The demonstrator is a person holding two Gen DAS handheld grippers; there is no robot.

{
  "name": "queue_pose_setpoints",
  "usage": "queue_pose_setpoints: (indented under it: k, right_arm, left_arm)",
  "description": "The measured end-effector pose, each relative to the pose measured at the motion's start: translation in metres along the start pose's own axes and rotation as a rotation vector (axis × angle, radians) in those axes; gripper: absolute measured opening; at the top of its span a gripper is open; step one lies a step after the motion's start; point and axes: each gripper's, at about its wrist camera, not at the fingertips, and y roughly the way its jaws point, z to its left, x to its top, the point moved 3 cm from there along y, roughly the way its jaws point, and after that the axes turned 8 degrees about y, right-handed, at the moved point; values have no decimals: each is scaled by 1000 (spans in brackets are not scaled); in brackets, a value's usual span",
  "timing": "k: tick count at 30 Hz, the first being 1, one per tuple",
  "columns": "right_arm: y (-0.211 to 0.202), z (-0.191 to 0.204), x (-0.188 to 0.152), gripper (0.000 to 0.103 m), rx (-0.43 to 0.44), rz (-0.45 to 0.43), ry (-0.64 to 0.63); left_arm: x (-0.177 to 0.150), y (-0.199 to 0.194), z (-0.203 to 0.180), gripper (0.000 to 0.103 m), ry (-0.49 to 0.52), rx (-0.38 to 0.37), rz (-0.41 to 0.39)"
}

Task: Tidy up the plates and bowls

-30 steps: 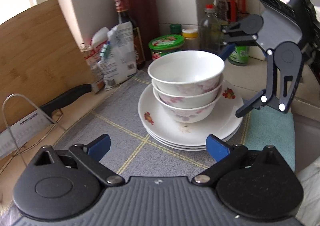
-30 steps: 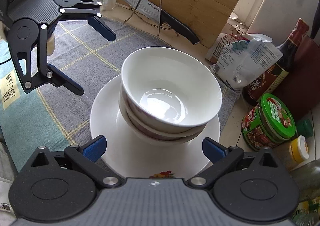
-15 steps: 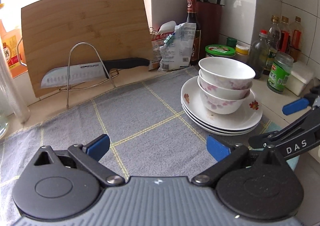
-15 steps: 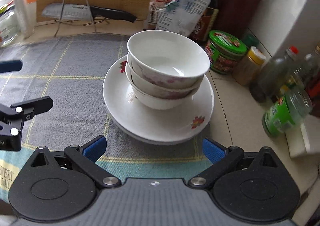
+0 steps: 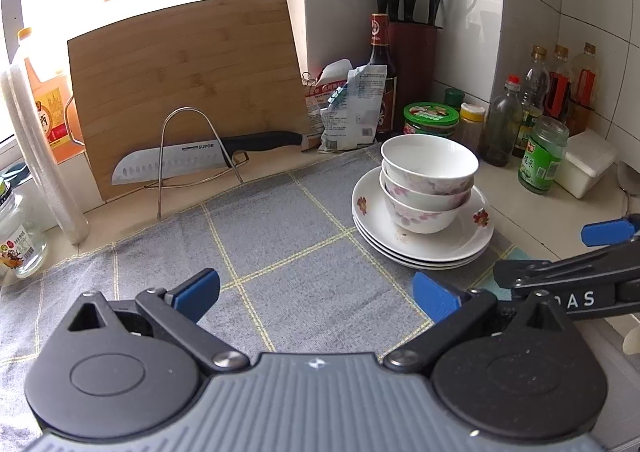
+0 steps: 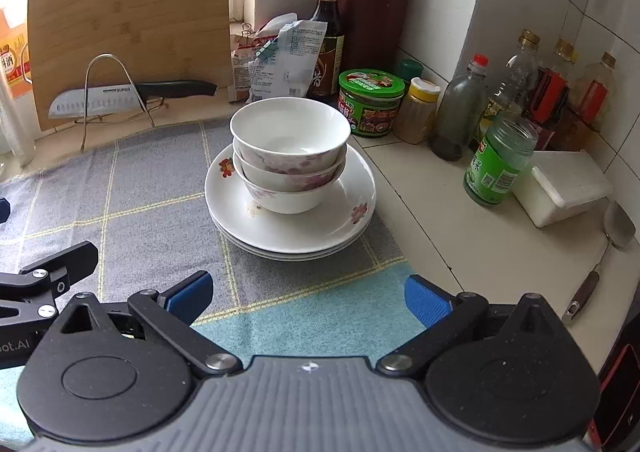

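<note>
Left view: bowls (image 5: 429,182) nested on plates (image 5: 424,240), right of centre on the cloth (image 5: 280,236); left gripper (image 5: 316,288) spread, empty.
Right view: stack mid-frame; right gripper (image 6: 308,292) spread, empty.
Risk: I'd say a careless nudge tips the tall bowls toward the jars (image 6: 500,164).
Seen only here: a spoon (image 6: 600,260) at right edge.

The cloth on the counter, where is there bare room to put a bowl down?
The grey cloth lies bare between the knife stand and the stack of plates. The counter right of the plates is partly free. It is crowded by the jars and bottles.
</note>
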Motion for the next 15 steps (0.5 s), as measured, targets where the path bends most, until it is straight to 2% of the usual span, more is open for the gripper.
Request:
queue_pose_setpoints:
  k: [15]
  right_arm:
    - [-15,-4,0,103,15,-44,33]
  left_arm:
    - [1,-10,-4,102,-40,13,7]
